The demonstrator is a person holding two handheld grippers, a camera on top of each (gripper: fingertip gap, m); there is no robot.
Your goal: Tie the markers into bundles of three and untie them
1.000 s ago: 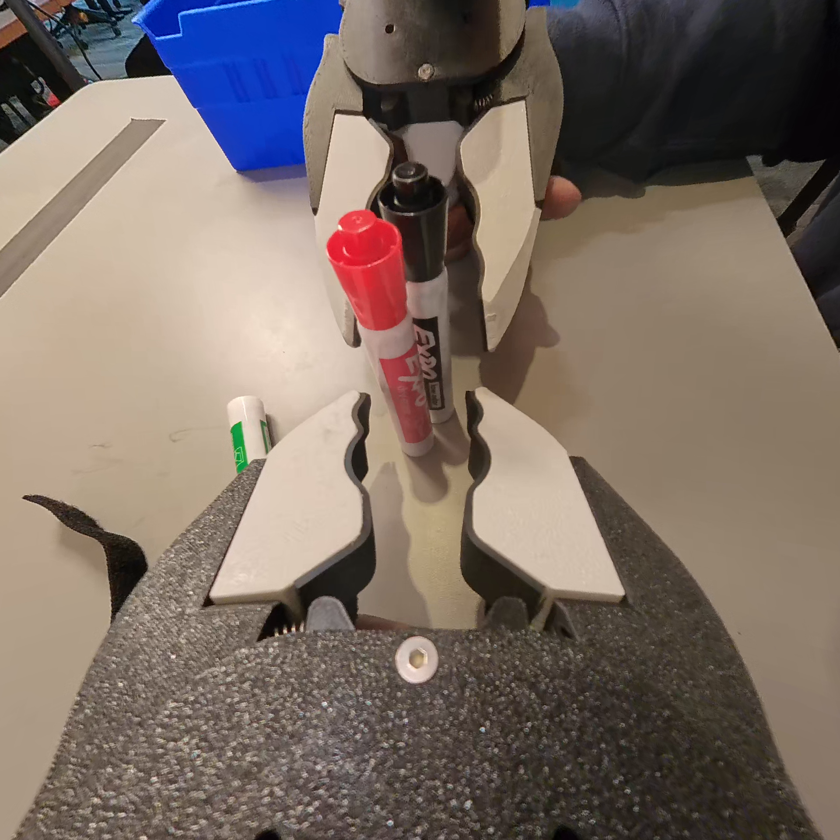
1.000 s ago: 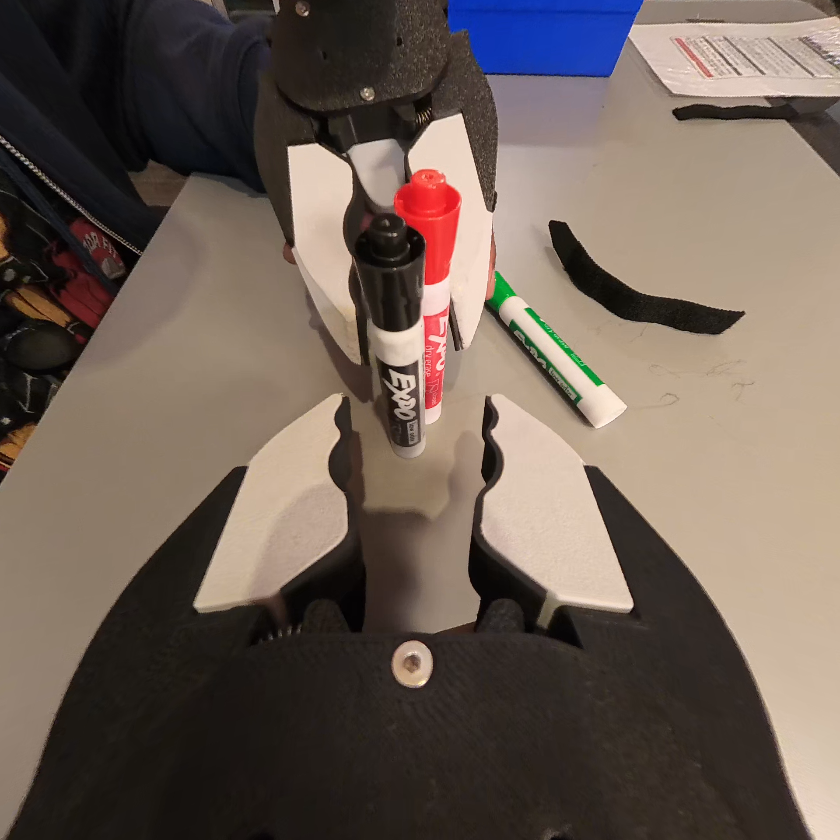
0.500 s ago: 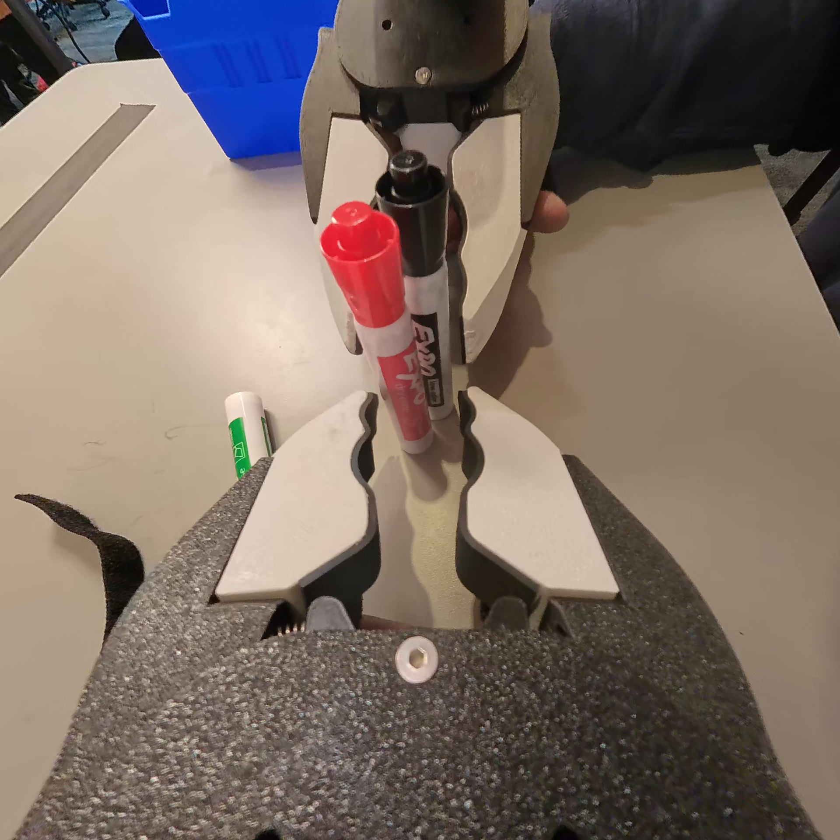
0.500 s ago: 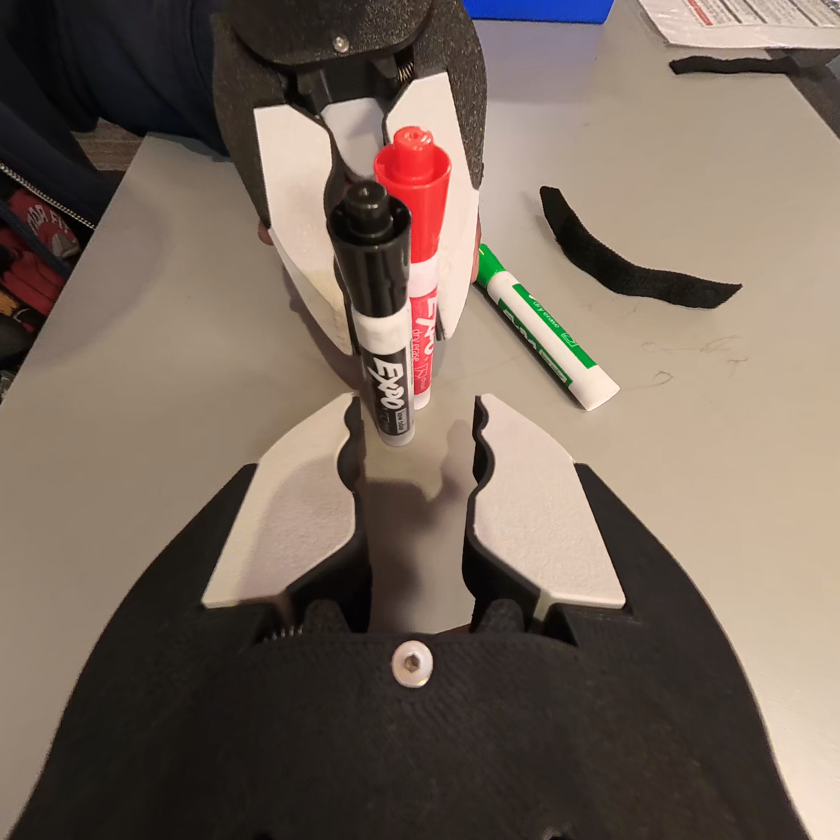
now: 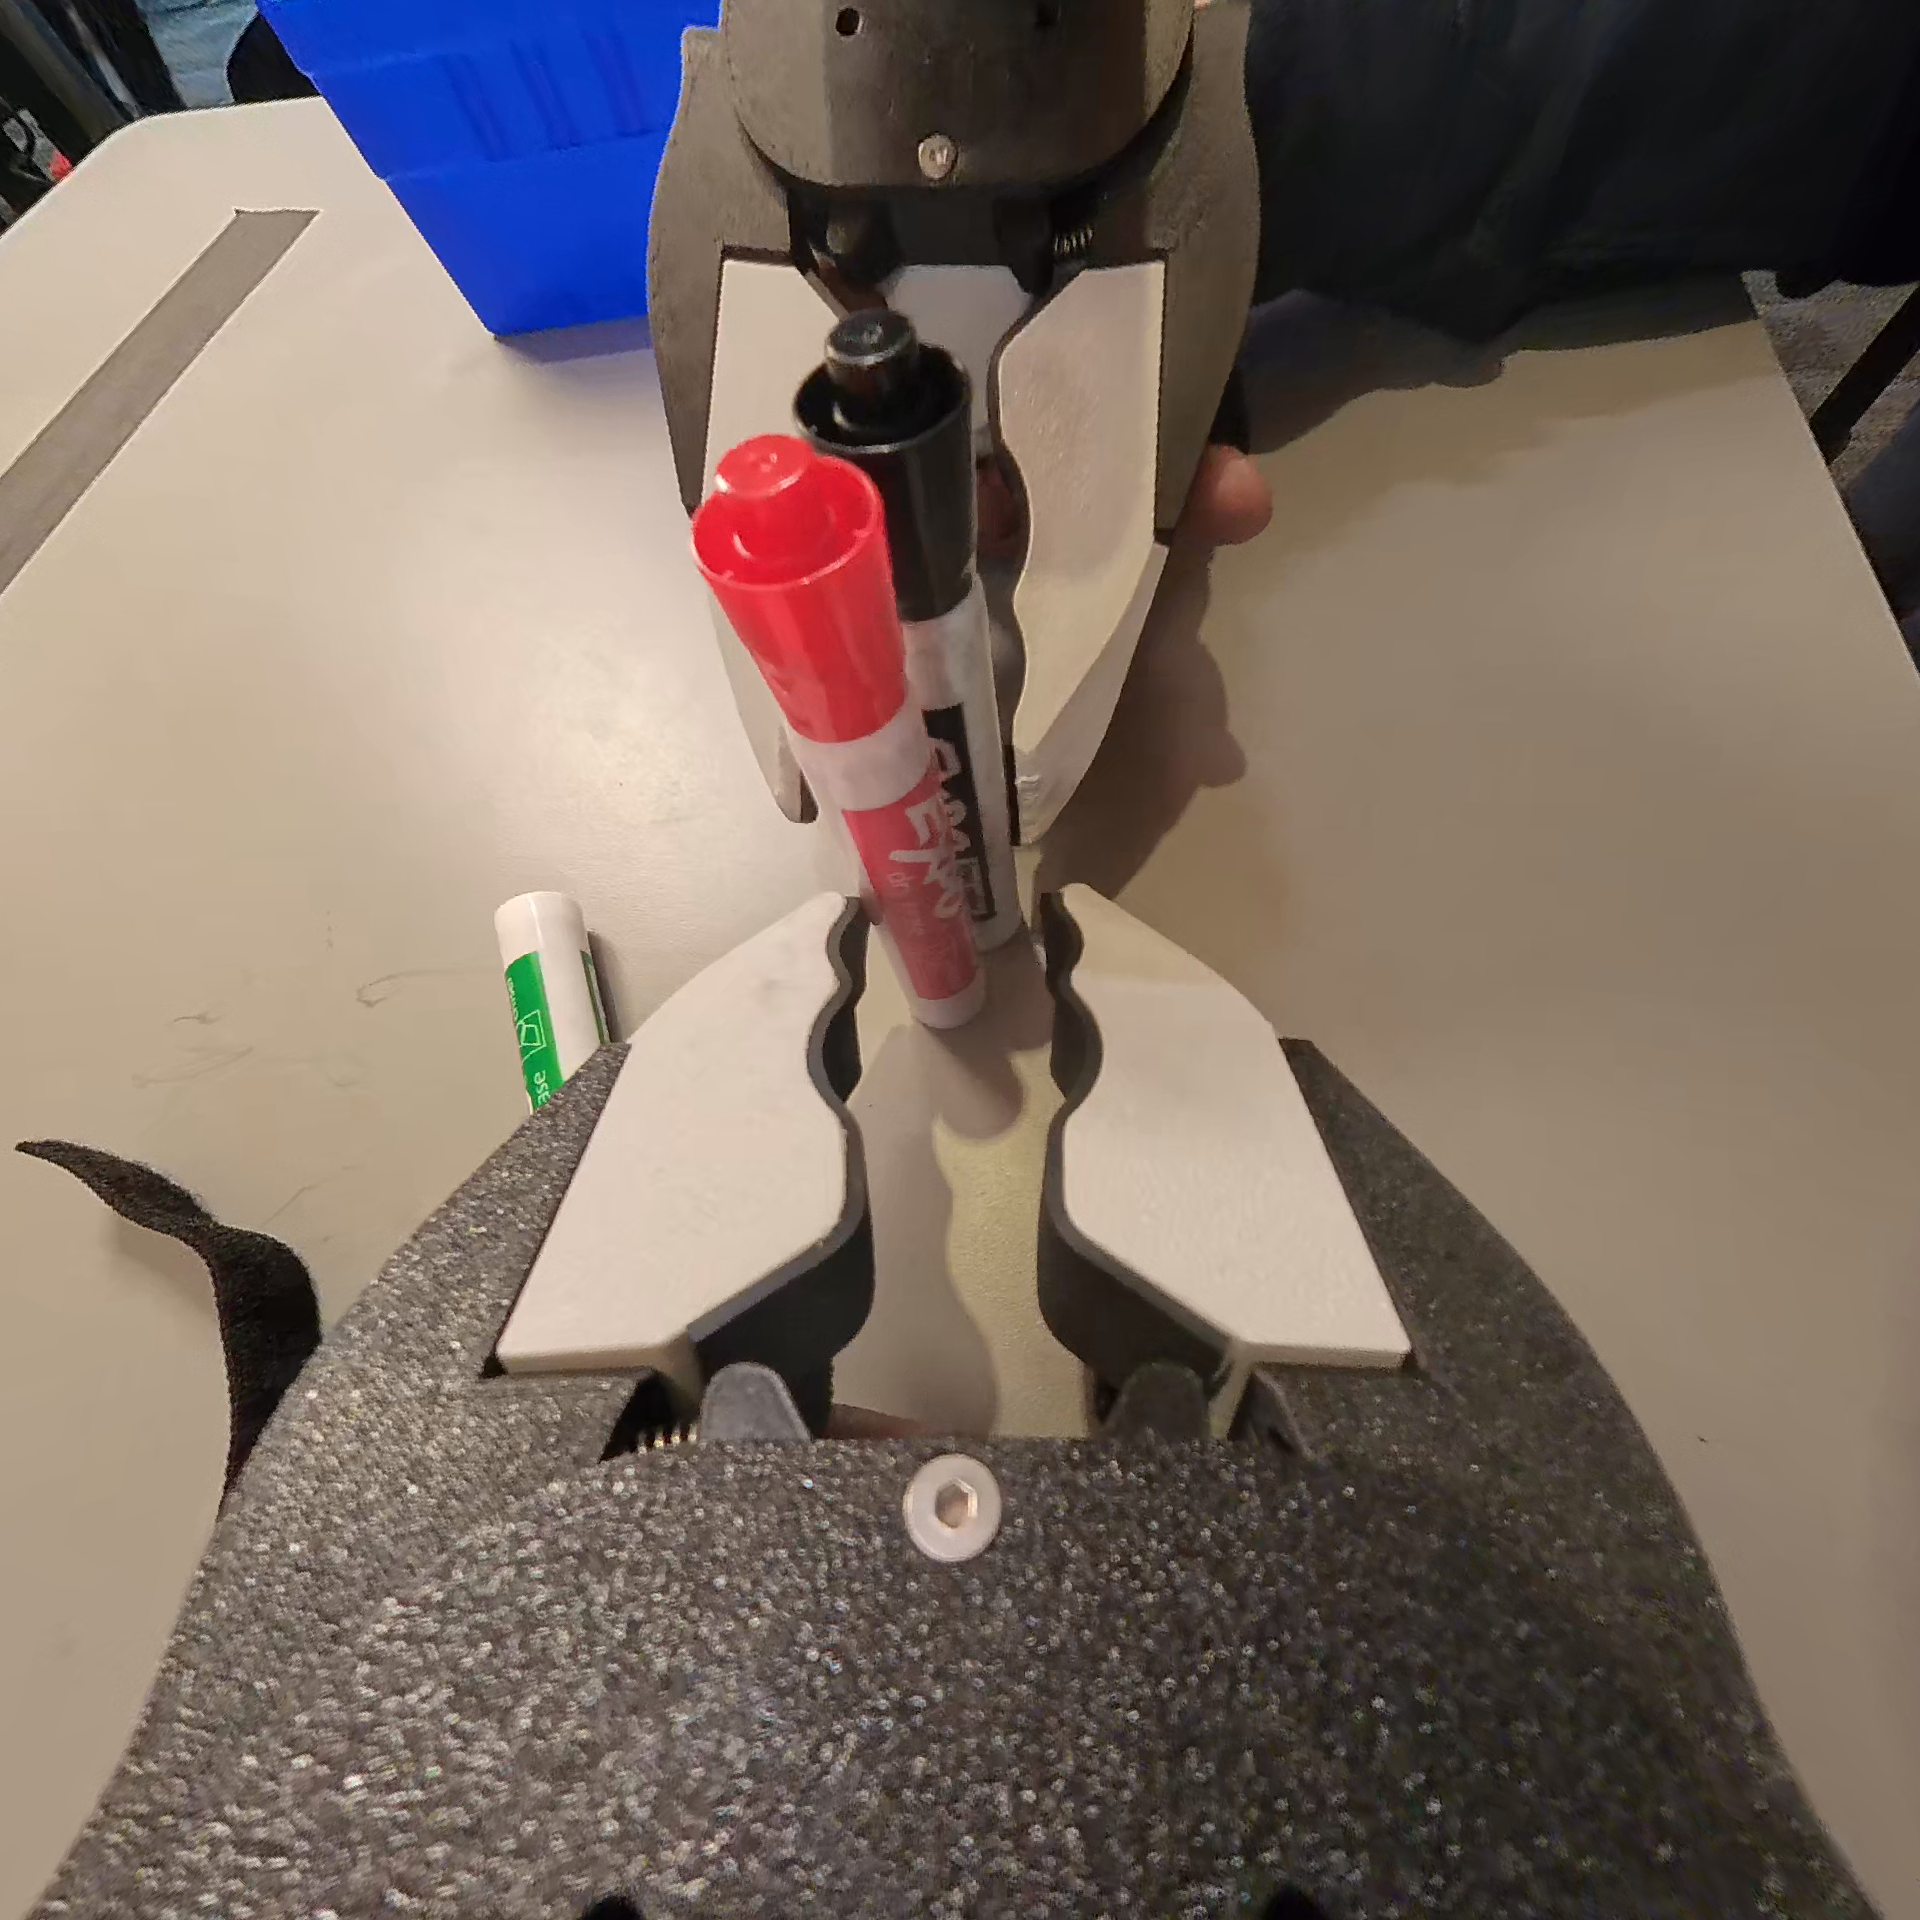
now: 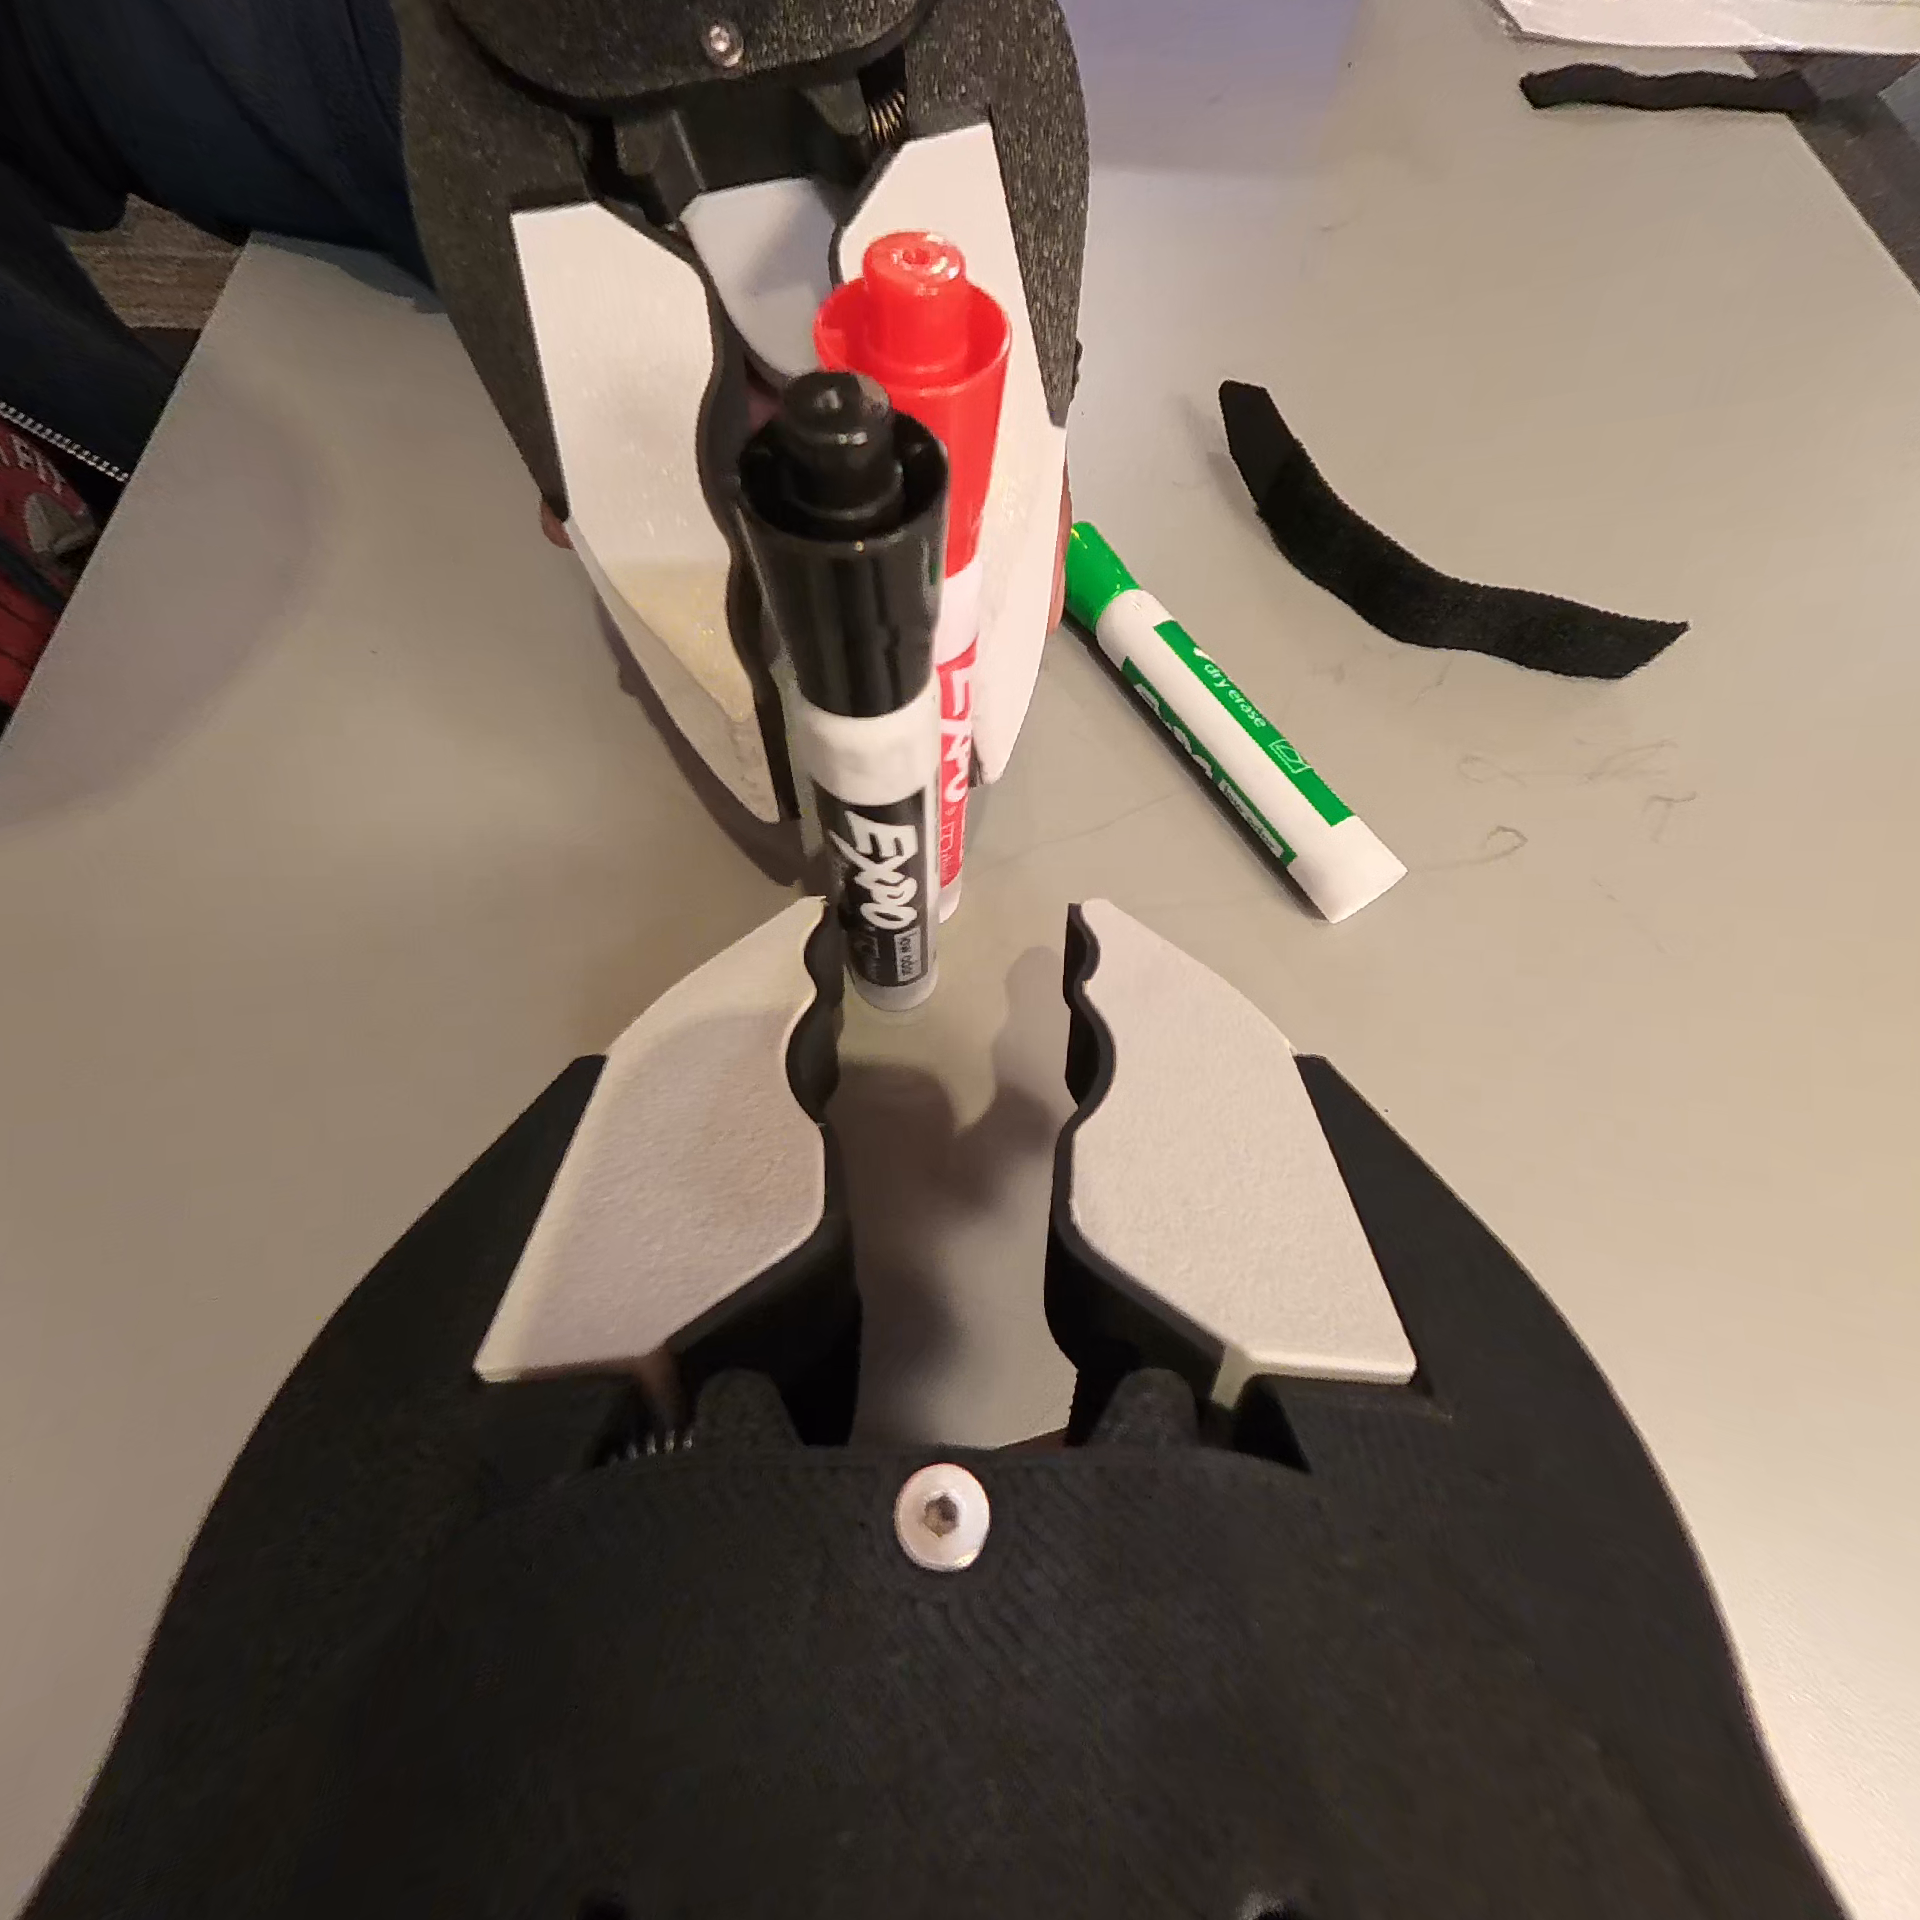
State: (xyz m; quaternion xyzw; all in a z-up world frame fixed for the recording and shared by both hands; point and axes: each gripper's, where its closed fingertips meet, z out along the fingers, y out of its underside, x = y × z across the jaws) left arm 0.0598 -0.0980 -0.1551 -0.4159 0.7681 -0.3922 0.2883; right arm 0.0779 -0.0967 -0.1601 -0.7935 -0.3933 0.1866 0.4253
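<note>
Markers red [image 5: 821,665] and black [image 6: 842,665] stand upright between both half-open jaws, neither squeezing; green marker [image 6: 1226,717] and strap [image 6: 1423,582] lie loose on bench [image 6: 1558,1143], nothing bundled yet.

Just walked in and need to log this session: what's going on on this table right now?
A person works two handheld tools facing each other over a grey table. A red marker and a black marker stand upright, caps up, side by side between the two tools. Both the left tool and the right tool are open around the pair; neither clearly clamps them. A green marker and a black strap lie loose nearby, so no bundle is tied yet.
</note>
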